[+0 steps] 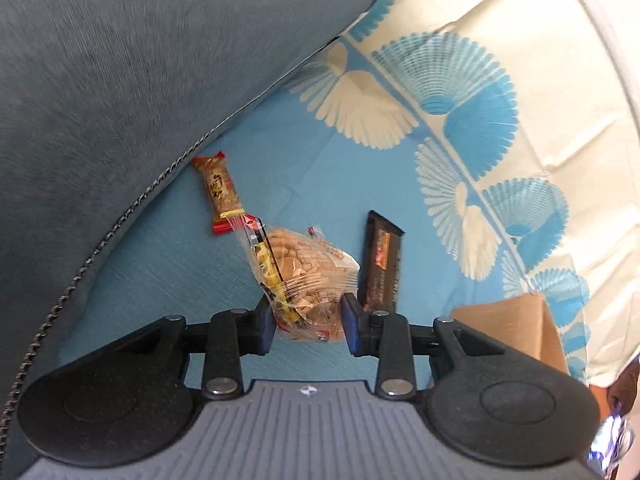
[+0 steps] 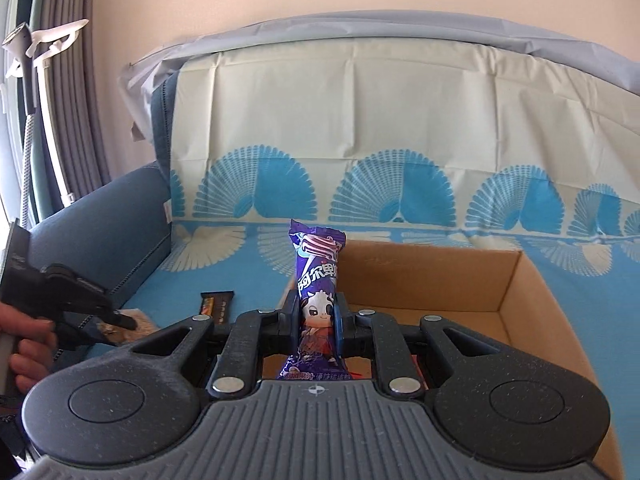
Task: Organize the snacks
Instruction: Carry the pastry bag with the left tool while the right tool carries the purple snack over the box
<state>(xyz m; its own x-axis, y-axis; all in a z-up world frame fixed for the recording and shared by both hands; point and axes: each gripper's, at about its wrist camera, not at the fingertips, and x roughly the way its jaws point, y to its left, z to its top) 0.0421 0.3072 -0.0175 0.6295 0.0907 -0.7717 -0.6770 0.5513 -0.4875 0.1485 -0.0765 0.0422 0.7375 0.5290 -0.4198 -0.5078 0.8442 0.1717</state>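
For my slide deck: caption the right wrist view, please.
Right gripper clamps a purple snack packet above the open cardboard box on a blue-patterned sofa cover.

Purple snack wrapper (image 2: 318, 300): large white Chinese characters reading 阿尔卑, cut off at the edge; a smaller line of characters along its lower end, too blurred to read. Brown-and-red snack bar (image 1: 221, 192): gold Chinese characters, illegible. Dark snack bar (image 1: 380, 264): print too small to read.

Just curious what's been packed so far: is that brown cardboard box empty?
Cannot tell. The open brown cardboard box shows bare floor at the back, but the right tongs hide its front.
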